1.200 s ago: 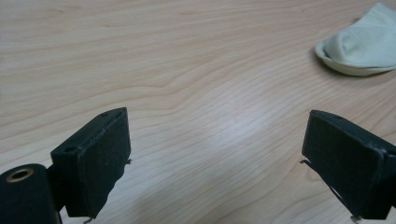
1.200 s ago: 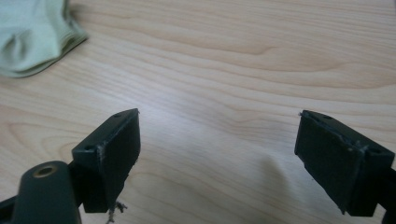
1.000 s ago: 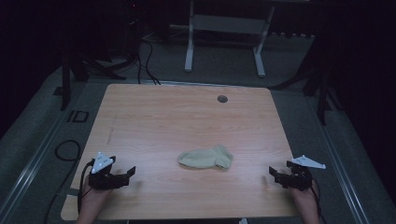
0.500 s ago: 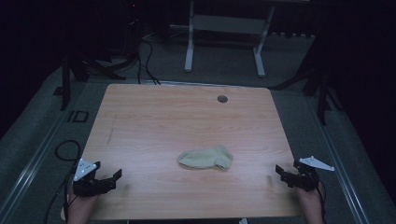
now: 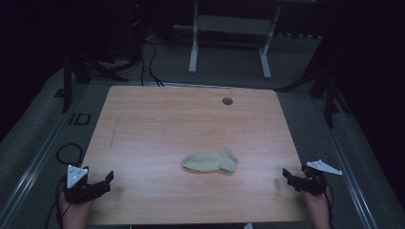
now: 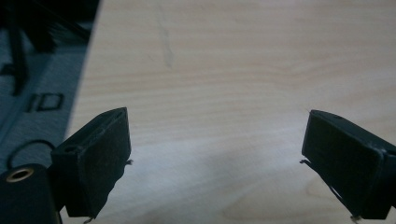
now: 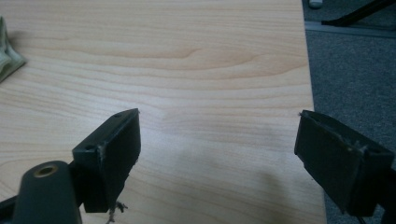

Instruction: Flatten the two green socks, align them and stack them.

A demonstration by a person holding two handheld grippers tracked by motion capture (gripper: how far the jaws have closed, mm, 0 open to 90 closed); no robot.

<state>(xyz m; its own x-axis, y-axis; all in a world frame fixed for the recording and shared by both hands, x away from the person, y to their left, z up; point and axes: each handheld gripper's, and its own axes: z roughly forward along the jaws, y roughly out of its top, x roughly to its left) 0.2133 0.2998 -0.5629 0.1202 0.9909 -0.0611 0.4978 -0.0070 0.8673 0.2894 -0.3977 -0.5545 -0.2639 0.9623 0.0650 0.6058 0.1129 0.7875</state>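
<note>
1. Two grippers sit at the bottom corners of the high view: the left gripper (image 5: 106, 182) lower left, the right gripper (image 5: 286, 175) lower right, each with its jaws spread wide and holding nothing.
2. Between their jaws lies bare wood of the table (image 5: 157, 119); both are well apart from the work.
3. One pale sock (image 5: 210, 161) lies flat just below the frame's centre, nearer the right gripper; its edge (image 7: 8, 55) peeks in at the upper left of the right gripper view.
4. Judged advice: approach low with jaws wide, pinch one end's fabric fully, and avoid scraping the wood.
</note>
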